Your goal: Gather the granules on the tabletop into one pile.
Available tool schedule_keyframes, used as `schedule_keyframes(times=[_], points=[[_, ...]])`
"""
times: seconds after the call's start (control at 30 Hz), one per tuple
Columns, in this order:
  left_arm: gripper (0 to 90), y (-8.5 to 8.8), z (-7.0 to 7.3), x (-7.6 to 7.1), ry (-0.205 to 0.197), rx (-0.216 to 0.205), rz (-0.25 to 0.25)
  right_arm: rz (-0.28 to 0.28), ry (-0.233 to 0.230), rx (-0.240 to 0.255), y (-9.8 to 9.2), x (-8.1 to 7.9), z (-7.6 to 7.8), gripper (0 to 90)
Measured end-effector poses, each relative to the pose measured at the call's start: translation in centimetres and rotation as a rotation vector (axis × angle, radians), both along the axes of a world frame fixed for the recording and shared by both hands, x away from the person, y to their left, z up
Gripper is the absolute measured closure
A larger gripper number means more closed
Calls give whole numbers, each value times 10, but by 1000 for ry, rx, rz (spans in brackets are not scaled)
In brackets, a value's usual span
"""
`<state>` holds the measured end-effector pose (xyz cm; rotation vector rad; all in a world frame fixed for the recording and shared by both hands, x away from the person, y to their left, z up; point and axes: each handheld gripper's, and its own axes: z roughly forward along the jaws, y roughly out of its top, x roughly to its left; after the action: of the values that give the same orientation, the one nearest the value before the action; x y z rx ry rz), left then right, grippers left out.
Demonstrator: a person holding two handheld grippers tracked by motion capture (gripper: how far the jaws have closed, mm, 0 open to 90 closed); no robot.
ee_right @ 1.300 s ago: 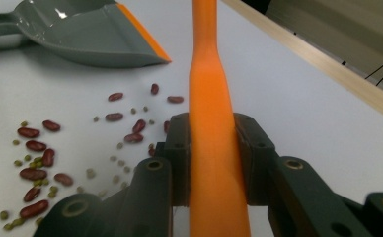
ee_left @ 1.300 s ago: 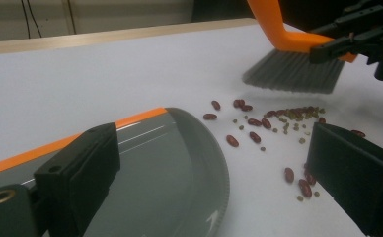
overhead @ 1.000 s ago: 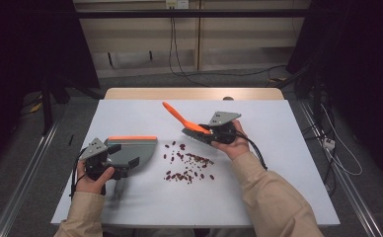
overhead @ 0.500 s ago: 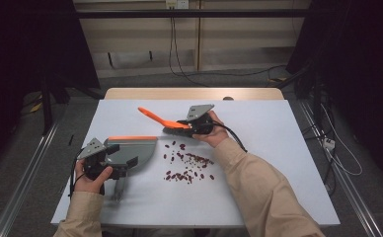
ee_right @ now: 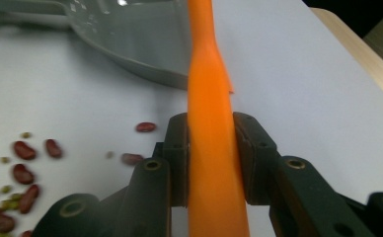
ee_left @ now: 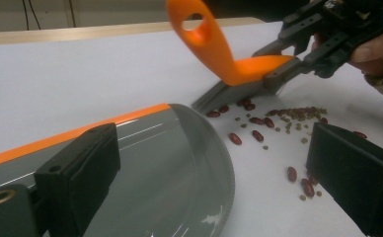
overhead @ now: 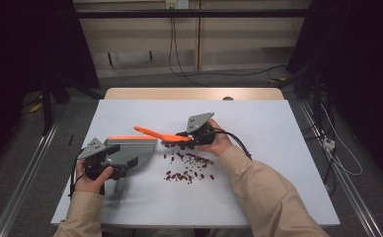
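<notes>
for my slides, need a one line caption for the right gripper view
Right gripper clamps the orange brush handle above scattered beans, facing the grey dustpan.

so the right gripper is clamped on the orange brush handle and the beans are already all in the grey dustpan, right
Not quite. The right gripper is clamped on the orange brush handle, but the beans lie scattered on the white table, outside the grey dustpan. The high view shows it.

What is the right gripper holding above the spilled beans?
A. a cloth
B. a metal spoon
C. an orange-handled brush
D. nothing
C: in the right gripper view, the right gripper has its jaws pressed on the orange-handled brush, near the beans and grey dustpan.
</notes>
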<state>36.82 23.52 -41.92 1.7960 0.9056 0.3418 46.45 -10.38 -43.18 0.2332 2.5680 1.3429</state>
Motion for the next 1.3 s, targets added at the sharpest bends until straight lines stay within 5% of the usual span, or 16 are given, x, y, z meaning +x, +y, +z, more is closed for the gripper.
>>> schedule_keyframes(times=[0.37, 0.77, 1.1, 1.3], points=[[62, 1, -1, 0, -1, 7, 2, 75, 19, -23, -8, -27, 2, 696], [62, 0, -1, 0, 1, 12, -4, 81, 13, -28, -12, -47, 5, 697], [62, 0, -1, 0, -1, 7, -2, -25, 2, 39, -17, -34, 6, 708], [62, 0, -1, 1, -3, 6, -1, -134, 56, 123, -24, -31, 14, 709]])
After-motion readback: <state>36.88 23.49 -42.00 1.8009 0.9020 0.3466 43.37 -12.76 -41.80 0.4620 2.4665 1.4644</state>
